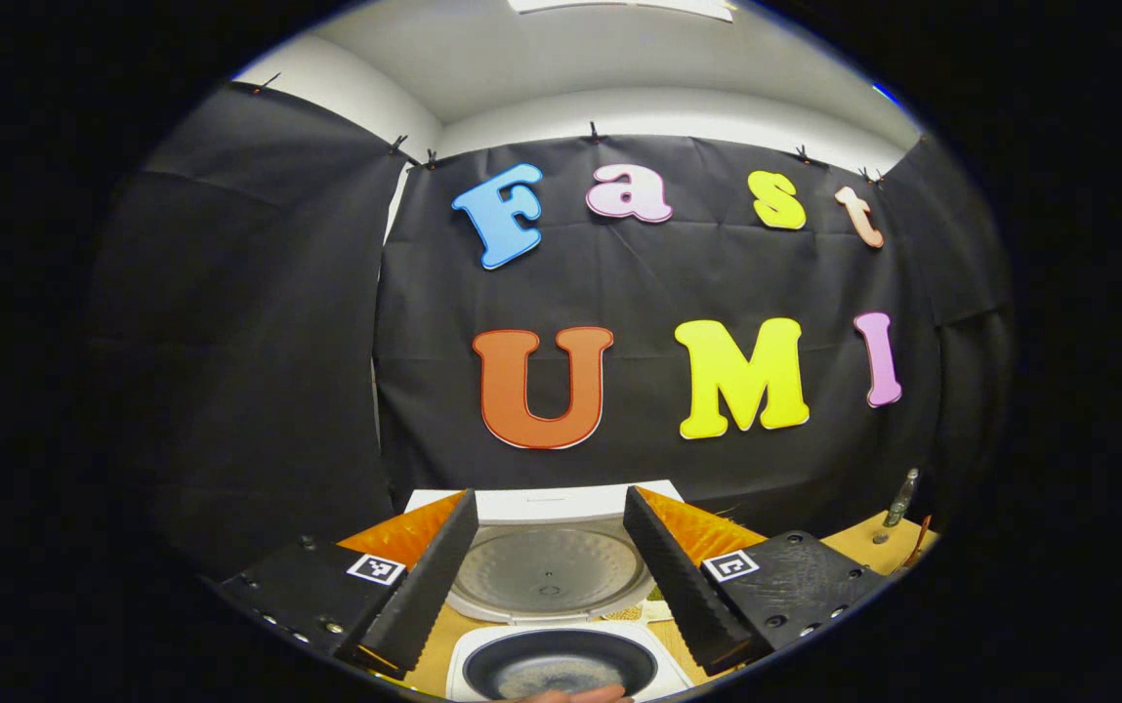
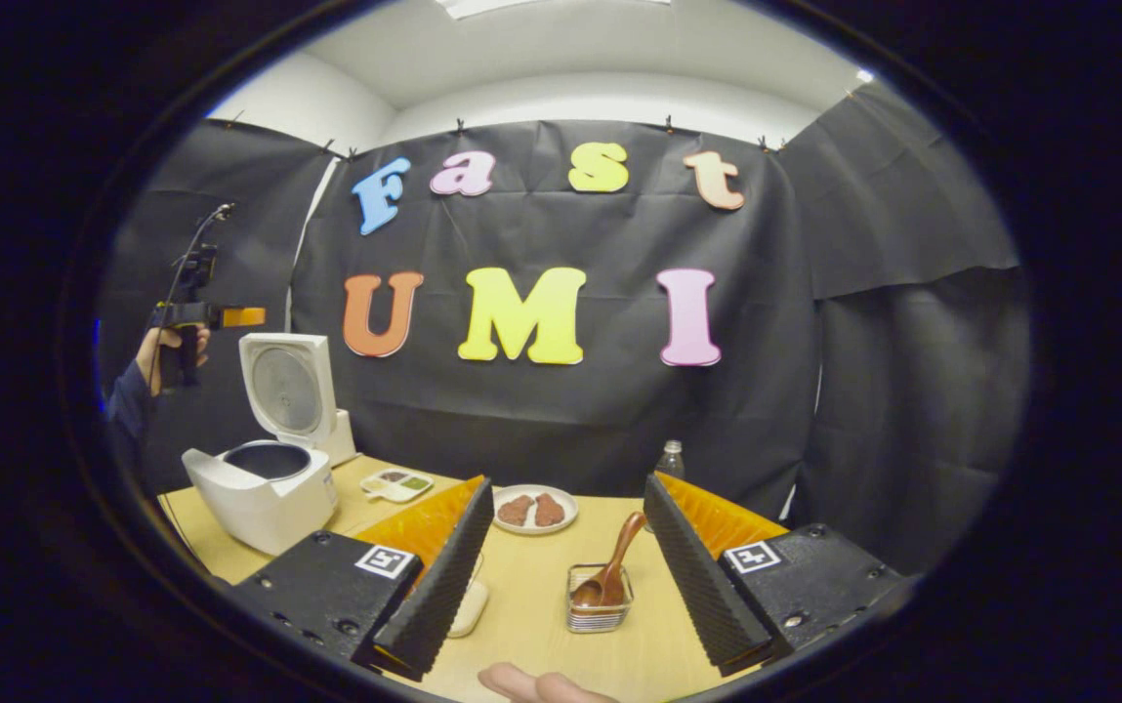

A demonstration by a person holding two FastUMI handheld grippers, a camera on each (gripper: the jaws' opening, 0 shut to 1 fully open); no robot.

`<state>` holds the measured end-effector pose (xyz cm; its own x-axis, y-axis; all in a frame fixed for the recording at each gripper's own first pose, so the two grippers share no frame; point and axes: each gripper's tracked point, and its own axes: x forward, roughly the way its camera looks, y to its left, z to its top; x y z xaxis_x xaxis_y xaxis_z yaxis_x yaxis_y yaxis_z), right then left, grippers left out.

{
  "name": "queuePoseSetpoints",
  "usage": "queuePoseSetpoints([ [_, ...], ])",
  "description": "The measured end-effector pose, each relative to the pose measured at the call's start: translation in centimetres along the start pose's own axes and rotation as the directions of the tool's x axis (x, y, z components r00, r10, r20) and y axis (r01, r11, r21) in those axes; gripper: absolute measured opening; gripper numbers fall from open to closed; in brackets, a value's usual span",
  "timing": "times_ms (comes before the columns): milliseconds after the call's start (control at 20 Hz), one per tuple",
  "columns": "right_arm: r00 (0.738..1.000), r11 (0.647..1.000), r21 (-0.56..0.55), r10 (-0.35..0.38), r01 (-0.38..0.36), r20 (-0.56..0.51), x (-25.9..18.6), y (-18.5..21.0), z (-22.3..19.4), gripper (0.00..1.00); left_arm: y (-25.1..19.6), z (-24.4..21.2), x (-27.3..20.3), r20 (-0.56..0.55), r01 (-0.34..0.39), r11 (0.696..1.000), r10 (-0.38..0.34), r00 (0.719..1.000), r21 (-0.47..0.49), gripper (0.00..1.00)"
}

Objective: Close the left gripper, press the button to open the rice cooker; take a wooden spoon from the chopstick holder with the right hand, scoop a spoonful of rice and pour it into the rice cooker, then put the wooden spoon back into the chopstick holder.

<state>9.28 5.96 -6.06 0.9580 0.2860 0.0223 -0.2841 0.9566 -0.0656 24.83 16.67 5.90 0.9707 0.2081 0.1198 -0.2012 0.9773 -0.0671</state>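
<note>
1. White rice cooker (image 2: 263,488) sits at the lower left of the right gripper view on the wooden table (image 2: 531,596), lid raised upright, dark inner pot exposed.
2. Above it, at far left, a hand (image 2: 162,353) holds the left gripper (image 2: 240,316) aloft; whether its jaws are spread cannot be told there.
3. In the left gripper view its fingers stand spread, framing the cooker's open lid (image 1: 549,571) at bottom centre.
4. Right of the cooker lie a small compartment dish (image 2: 396,483) and a plate (image 2: 534,509) with brown pieces.
5. Lower centre, the wooden spoon (image 2: 613,571) leans in the chopstick holder (image 2: 599,600).
6. The right gripper (image 2: 565,576) hangs with jaws spread, empty, the holder between its fingers farther off.
</note>
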Motion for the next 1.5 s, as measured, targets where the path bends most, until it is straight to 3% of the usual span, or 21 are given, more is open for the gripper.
queuePoseSetpoints([
  [50, 1.000, 1.000, 0.015, 0.023, -0.023, 0.006, 0.3, 0.5, 0.3, 1.00, 0.2, 0.2, 1.2, 0.005, -0.001, 1.000, 0.001, 1.000, -0.021, 0.95],
  [150, 0.997, 0.998, 0.023, 0.060, -0.060, 0.038, 0.5, 1.6, 1.3, 1.00, 0.3, 0.3, 3.5, 0.004, 0.011, 0.998, -0.011, 1.000, -0.058, 0.95],
  [250, 0.998, 0.999, 0.013, 0.041, -0.042, 0.053, 1.0, 1.5, 1.5, 1.00, 1.2, 0.8, 5.8, 0.029, -0.007, 0.998, 0.009, 1.000, -0.066, 0.96],
  [300, 0.998, 0.999, 0.008, 0.034, -0.035, 0.053, 1.1, 1.7, 1.3, 0.94, 1.9, 1.1, 7.0, 0.049, -0.027, 0.998, 0.030, 0.998, -0.059, 0.95],
  [450, 0.997, 0.999, 0.005, 0.032, -0.032, 0.068, 0.6, 2.3, 1.1, 1.00, 1.5, 0.8, 9.9, 0.057, -0.011, 0.999, 0.013, 0.998, -0.037, 0.94],
  [550, 0.996, 1.000, 0.007, 0.020, -0.020, 0.089, 0.1, 2.1, 1.5, 0.94, 1.1, -0.5, 11.5, 0.009, 0.001, 1.000, -0.001, 1.000, -0.001, 0.93],
  [650, 0.995, 1.000, 0.007, 0.003, -0.004, 0.102, -0.7, 1.9, 1.5, 1.00, 0.6, -1.6, 12.4, -0.031, -0.004, 0.999, 0.005, 1.000, 0.048, 0.94],
  [700, 0.994, 1.000, 0.007, 0.000, 0.000, 0.107, -1.1, 2.0, 1.6, 0.94, 0.0, -2.0, 12.9, -0.047, 0.007, 0.999, -0.005, 0.999, 0.047, 0.94],
  [800, 0.994, 1.000, 0.016, -0.005, 0.003, 0.114, -2.2, 2.1, 1.6, 1.00, 0.0, -3.8, 13.9, -0.099, 0.011, 1.000, -0.010, 0.995, 0.009, 0.94],
  [850, 0.993, 1.000, 0.020, -0.005, 0.003, 0.120, -2.7, 2.1, 1.7, 1.00, 0.3, -4.9, 14.1, -0.148, -0.017, 1.000, 0.017, 0.989, 0.005, 0.95],
  [900, 0.992, 1.000, 0.020, -0.009, 0.006, 0.127, -3.2, 2.1, 1.6, 0.94, 1.4, -4.1, 14.0, -0.102, -0.051, 0.999, 0.052, 0.993, 0.008, 0.93],
  [950, 0.992, 0.999, 0.026, -0.021, 0.018, 0.122, -3.7, 1.7, 1.4, 1.00, 1.8, -4.9, 13.7, -0.134, -0.064, 0.998, 0.064, 0.989, 0.005, 0.92],
  [1000, 0.992, 0.999, 0.038, -0.027, 0.022, 0.127, -4.4, 1.6, 1.2, 1.00, 1.8, -5.3, 13.1, -0.161, -0.067, 0.998, 0.067, 0.985, 0.007, 0.98],
  [1050, 0.990, 0.999, 0.051, -0.026, 0.020, 0.140, -5.2, 1.6, 1.4, 0.94, 1.4, -5.0, 13.2, -0.162, -0.059, 0.998, 0.059, 0.985, 0.008, 0.98],
  [1150, 0.989, 0.997, 0.079, -0.030, 0.019, 0.145, -6.4, 1.4, 1.0, 1.00, 1.3, -4.9, 11.8, -0.184, -0.058, 0.998, 0.059, 0.981, 0.008, 0.97],
  [1500, 0.990, 0.990, 0.104, -0.102, 0.092, 0.096, -9.8, 0.3, -1.8, 1.00, 0.5, -6.1, 5.5, -0.204, -0.048, 0.999, 0.048, 0.978, 0.003, 0.98],
])
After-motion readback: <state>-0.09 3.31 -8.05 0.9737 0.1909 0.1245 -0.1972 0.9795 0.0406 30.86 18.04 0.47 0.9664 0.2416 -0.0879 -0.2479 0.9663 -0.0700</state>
